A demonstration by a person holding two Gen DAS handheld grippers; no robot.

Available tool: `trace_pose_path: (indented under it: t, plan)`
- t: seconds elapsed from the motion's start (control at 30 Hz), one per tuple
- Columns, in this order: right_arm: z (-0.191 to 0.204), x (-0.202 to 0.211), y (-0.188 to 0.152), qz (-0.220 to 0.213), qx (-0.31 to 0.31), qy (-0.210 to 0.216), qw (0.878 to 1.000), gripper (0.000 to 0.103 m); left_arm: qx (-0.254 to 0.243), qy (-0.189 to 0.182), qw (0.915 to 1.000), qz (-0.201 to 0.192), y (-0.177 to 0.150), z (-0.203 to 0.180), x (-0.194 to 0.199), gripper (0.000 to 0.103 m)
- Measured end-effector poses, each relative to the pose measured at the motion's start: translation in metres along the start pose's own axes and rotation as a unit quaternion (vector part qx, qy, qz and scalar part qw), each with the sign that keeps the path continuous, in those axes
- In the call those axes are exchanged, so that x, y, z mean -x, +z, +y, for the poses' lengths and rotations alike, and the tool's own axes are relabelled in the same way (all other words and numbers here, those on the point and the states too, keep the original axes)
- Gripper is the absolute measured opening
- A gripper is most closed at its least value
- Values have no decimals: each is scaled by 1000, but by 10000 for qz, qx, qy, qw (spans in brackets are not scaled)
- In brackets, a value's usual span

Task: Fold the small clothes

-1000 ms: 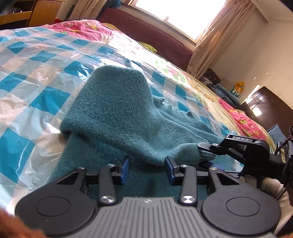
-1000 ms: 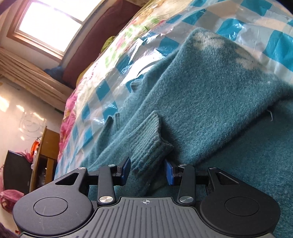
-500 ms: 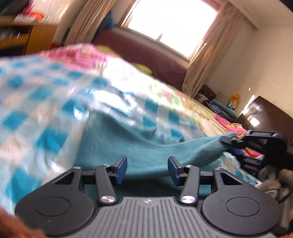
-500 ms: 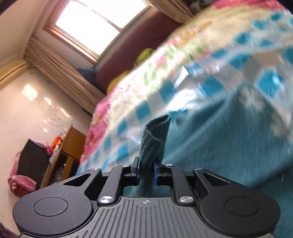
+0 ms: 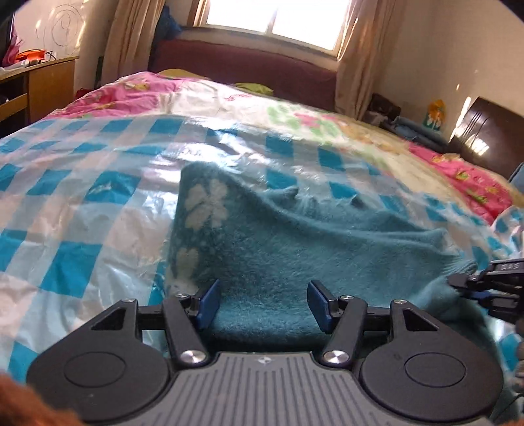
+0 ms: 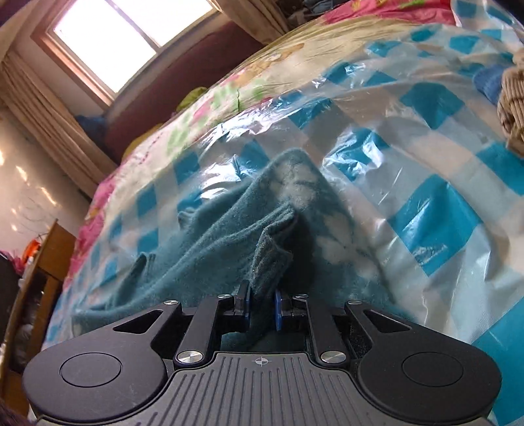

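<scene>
The right gripper [image 6: 261,309] is clamped on a ribbed cuff [image 6: 269,262] of the teal sweater [image 6: 209,249], the blue pads pressing the knit from both sides while the cuff stands up from between them. In the left wrist view the same right gripper [image 5: 465,288] shows at the right edge, pinching the sweater's end there. The left gripper [image 5: 263,303] has its jaws spread wide with nothing between them, poised just over the near part of the sweater [image 5: 294,249]; whether its pads touch the knit cannot be told. The sweater lies rumpled on a blue-and-white checked plastic sheet [image 5: 75,209] that covers the bed, with pale flower patches [image 5: 206,203] on its left fold. Beyond the sheet a pink floral quilt [image 5: 131,95] reaches toward a dark red headboard [image 5: 249,68] under a bright window [image 5: 271,19]. A wooden desk [image 5: 49,85] stands at the left.
</scene>
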State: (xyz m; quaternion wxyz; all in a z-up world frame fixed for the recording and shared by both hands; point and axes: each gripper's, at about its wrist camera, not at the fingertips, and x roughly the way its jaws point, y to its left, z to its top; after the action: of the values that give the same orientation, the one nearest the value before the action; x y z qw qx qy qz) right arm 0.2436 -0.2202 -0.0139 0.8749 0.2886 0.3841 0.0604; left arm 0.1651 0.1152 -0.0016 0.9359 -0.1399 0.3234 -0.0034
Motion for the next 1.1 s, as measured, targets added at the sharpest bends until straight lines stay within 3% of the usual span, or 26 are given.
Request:
trace_pose_path:
  t: [0.27, 0.33, 0.4, 0.57, 0.77, 0.93, 1.03, 1.1]
  plan:
    - [13, 23, 16, -472, 192, 382, 9980, 14, 153, 141, 9992, -342, 29, 12, 5, 63]
    - [11, 16, 12, -359, 356, 149, 9986, 14, 342, 318, 9988, -177, 28, 23, -11, 65]
    - [5, 4, 5, -112, 360, -136, 9992, 14, 492, 744, 9959, 176, 22, 36, -31, 65]
    - [1, 4, 2, -85, 402, -109, 9991, 16, 1011, 585, 9927, 303, 19, 55, -36, 69]
    - [10, 22, 5, -202, 688, -37, 9974, 20, 881, 726, 9934, -146, 43, 50, -27, 68]
    - [20, 26, 1, -270, 1151, -276, 9926, 21, 372, 1331, 9896, 397, 44, 50, -66, 71]
    - [17, 11, 2, -29, 1206, -450, 9917, 24, 328, 1350, 9896, 368, 45, 49, -64, 72]
    - [15, 9, 8, -54, 1141, -317, 9929, 24, 268, 1314, 9906, 254, 47, 47, -57, 71]
